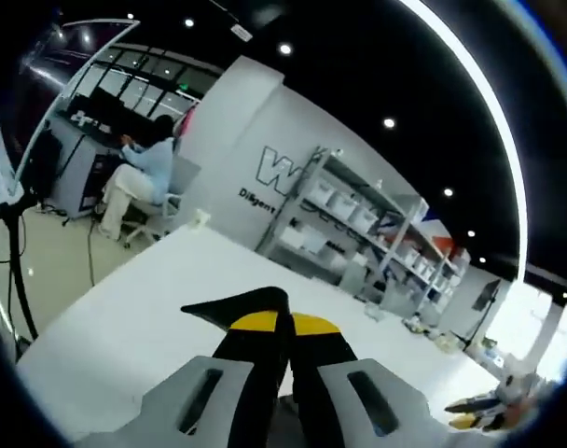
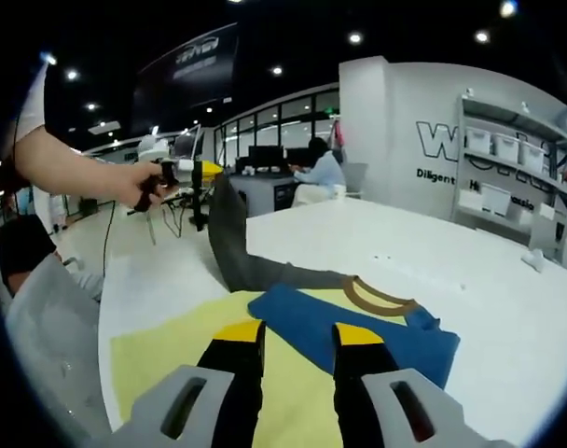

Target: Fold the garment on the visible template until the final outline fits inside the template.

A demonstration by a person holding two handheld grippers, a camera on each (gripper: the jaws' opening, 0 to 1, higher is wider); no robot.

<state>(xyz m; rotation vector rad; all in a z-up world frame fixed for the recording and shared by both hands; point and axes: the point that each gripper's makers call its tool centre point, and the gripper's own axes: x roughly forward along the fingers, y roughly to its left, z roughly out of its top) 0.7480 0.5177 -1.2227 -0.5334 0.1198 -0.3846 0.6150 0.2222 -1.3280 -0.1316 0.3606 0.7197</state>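
Note:
A blue garment [image 2: 395, 329] with a brown collar [image 2: 379, 297] lies on a yellow template [image 2: 172, 359] on the white table [image 2: 433, 243]. Its dark grey part [image 2: 228, 245] rises off the table in a strip up to my left gripper [image 2: 195, 171], which a hand [image 2: 125, 179] holds high at the left. In the left gripper view that gripper [image 1: 285, 322] has its jaws pressed together on a flap of the grey fabric [image 1: 232, 306]. My right gripper [image 2: 298, 333] stands open low over the blue cloth's near edge, nothing between its fingers.
A person [image 2: 321, 168] sits at a desk beyond the table's far end. Shelving with white bins [image 2: 517, 177] lines the right wall. A grey sleeve [image 2: 41, 317] fills the lower left of the right gripper view. A blurred yellow-and-black object [image 1: 479, 411] shows low right in the left gripper view.

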